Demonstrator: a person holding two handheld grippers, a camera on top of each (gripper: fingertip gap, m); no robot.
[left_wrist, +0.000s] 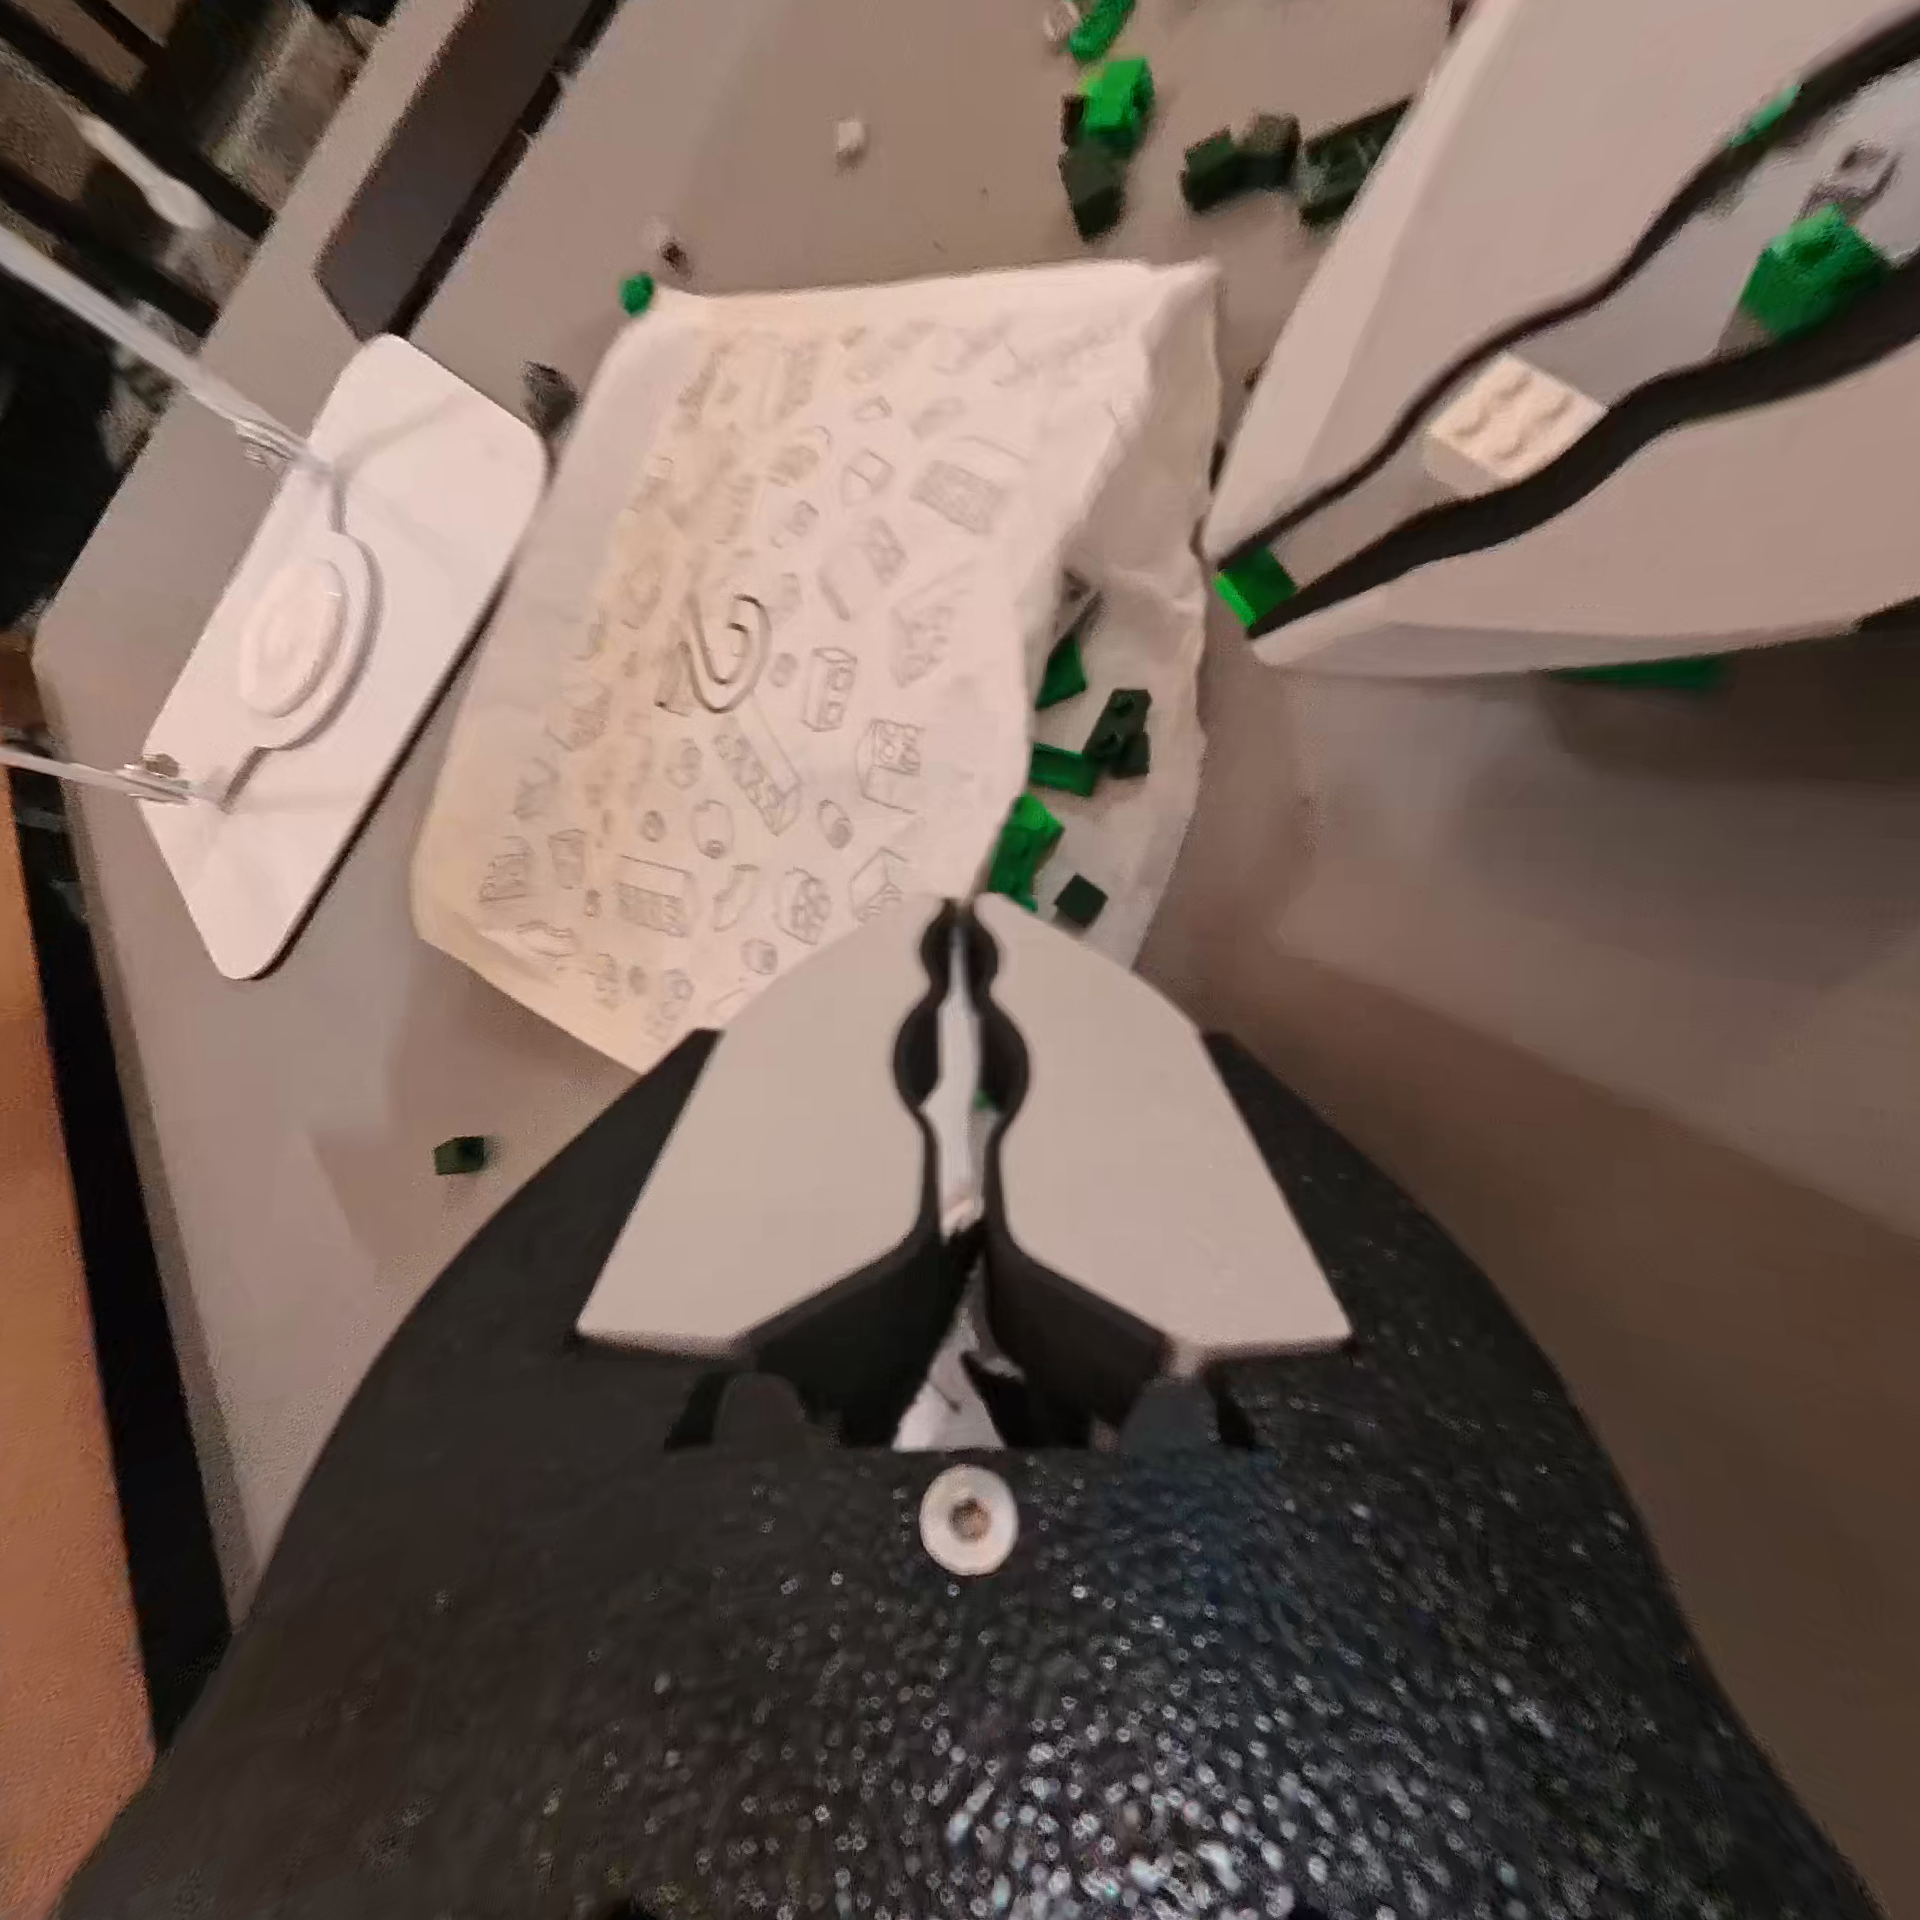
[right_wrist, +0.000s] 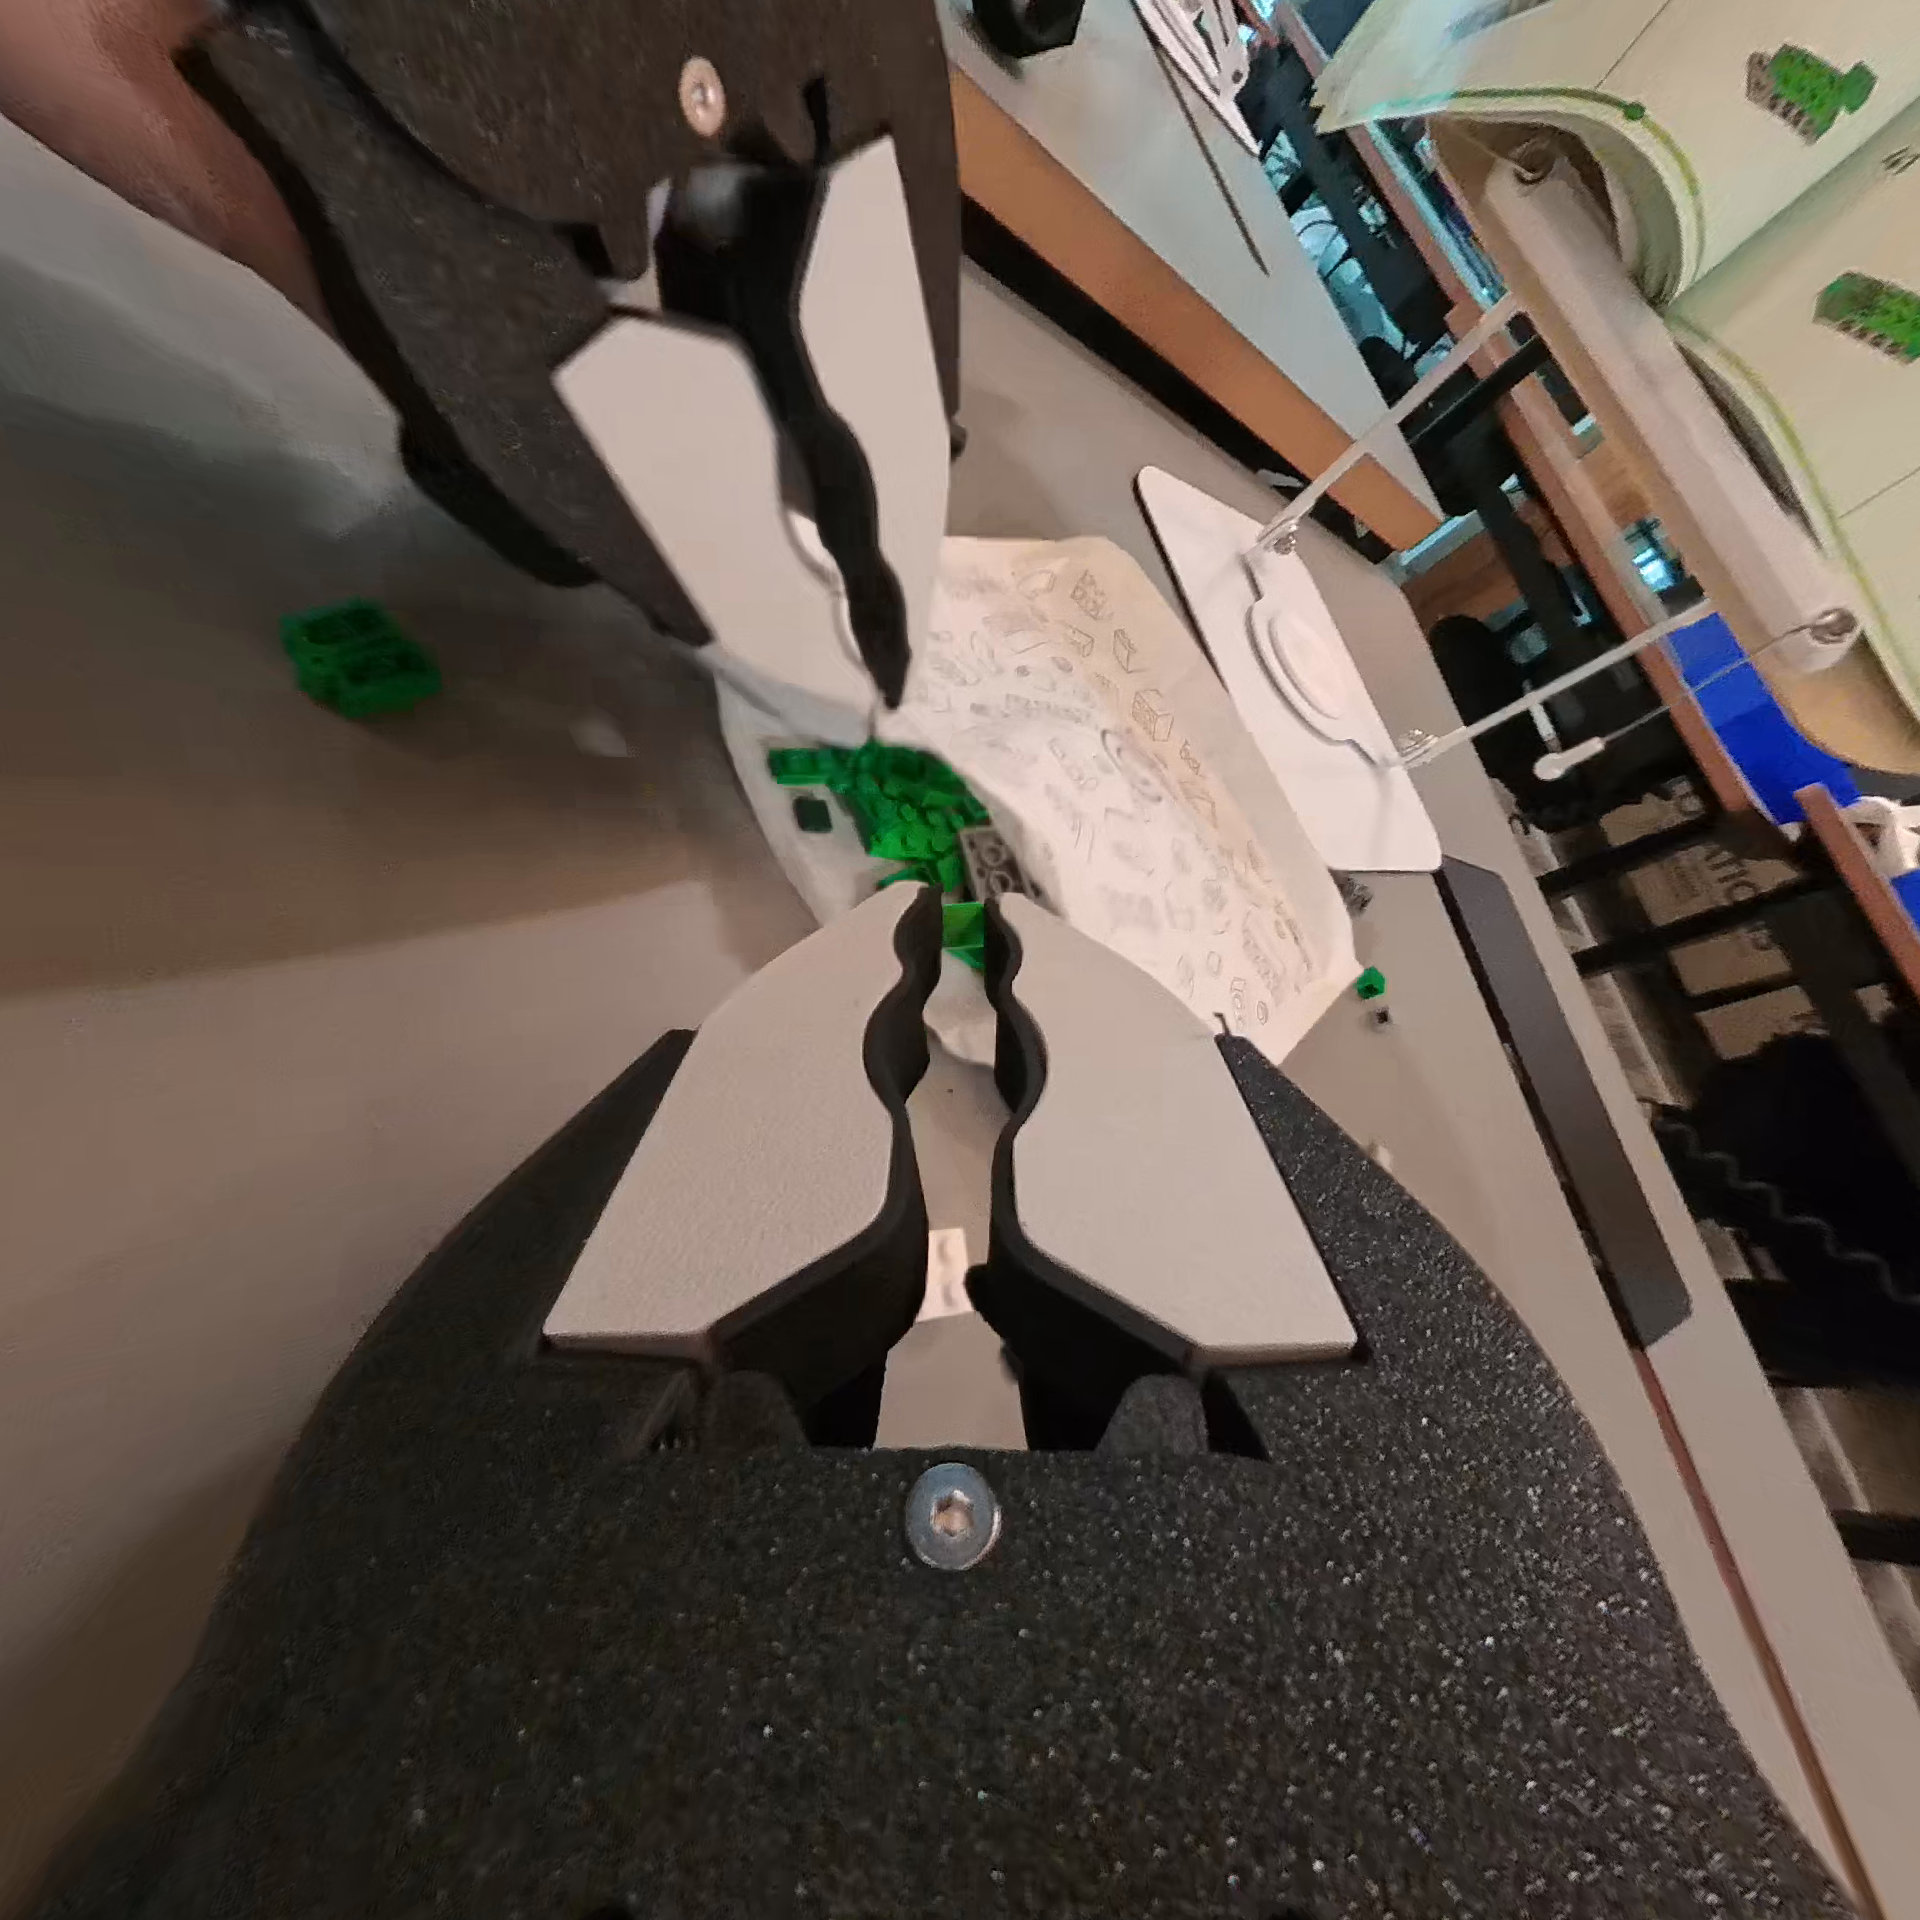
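The left gripper (left_wrist: 961, 925) pinches the white, brick-printed paper bag's (left_wrist: 769, 644) edge; at two o'clock, the right gripper (right_wrist: 961, 914) stands narrowly parted over spilled green bricks (right_wrist: 904, 800).

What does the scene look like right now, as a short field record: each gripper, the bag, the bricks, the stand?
left gripper: shut on paper bag edge
right gripper: open a little, empty, at bag mouth
paper bag: white, printed with brick drawings, lying on grey table
green bricks: spilling from bag mouth, more scattered on table
white stand base: beside bag, clear struts attached
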